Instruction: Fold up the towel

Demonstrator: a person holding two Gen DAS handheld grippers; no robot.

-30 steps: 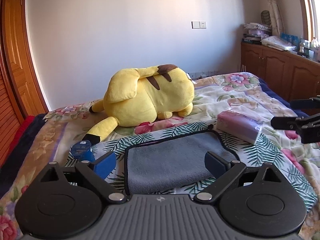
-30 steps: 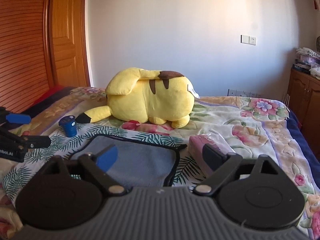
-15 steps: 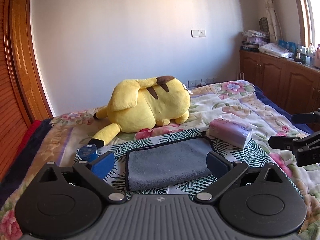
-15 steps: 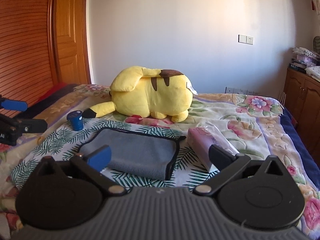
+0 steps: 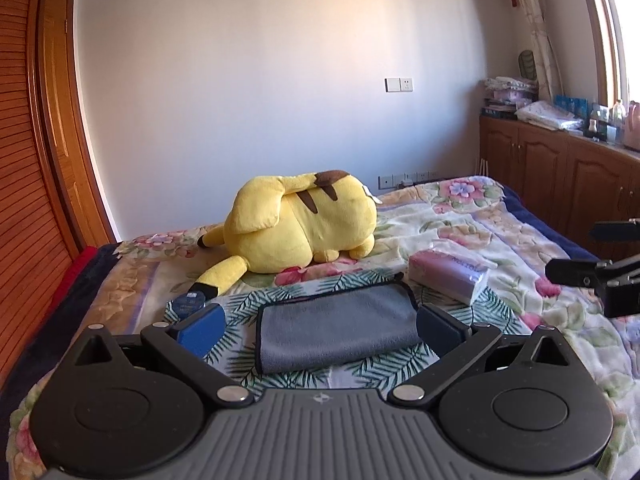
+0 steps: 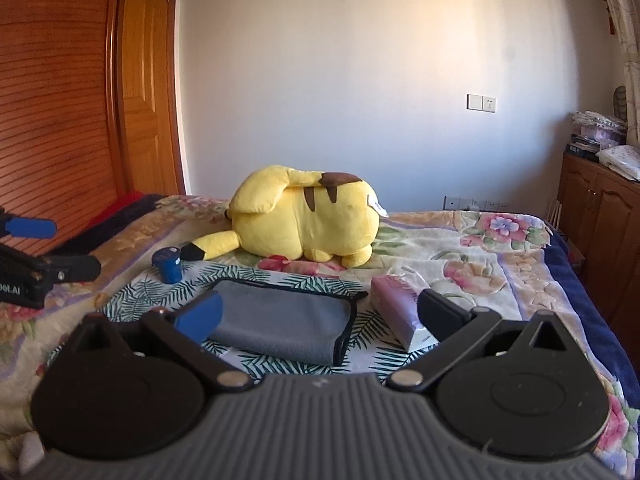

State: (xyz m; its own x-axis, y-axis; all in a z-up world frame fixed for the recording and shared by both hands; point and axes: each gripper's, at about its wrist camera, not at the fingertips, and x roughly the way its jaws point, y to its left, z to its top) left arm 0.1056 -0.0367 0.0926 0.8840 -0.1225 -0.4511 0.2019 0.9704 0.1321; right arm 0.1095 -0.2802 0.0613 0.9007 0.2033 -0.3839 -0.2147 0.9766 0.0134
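A grey towel with black trim (image 5: 336,326) lies folded flat on the floral bedspread; it also shows in the right wrist view (image 6: 284,326). My left gripper (image 5: 320,326) is open and empty, held back from and above the towel's near edge. My right gripper (image 6: 320,316) is open and empty, also held back above the towel's near side. Each gripper shows at the edge of the other's view: the right one (image 5: 596,254), the left one (image 6: 36,248).
A large yellow plush toy (image 5: 296,224) lies behind the towel. A pink tissue pack (image 5: 448,276) lies to the towel's right and a small blue jar (image 6: 168,265) to its left. Wooden cabinets (image 5: 560,180) stand right, a wooden wardrobe (image 6: 60,120) left.
Both grippers have pulled back and up from the towel, so it looks smaller and farther. The towel lies still and both grippers stay open.
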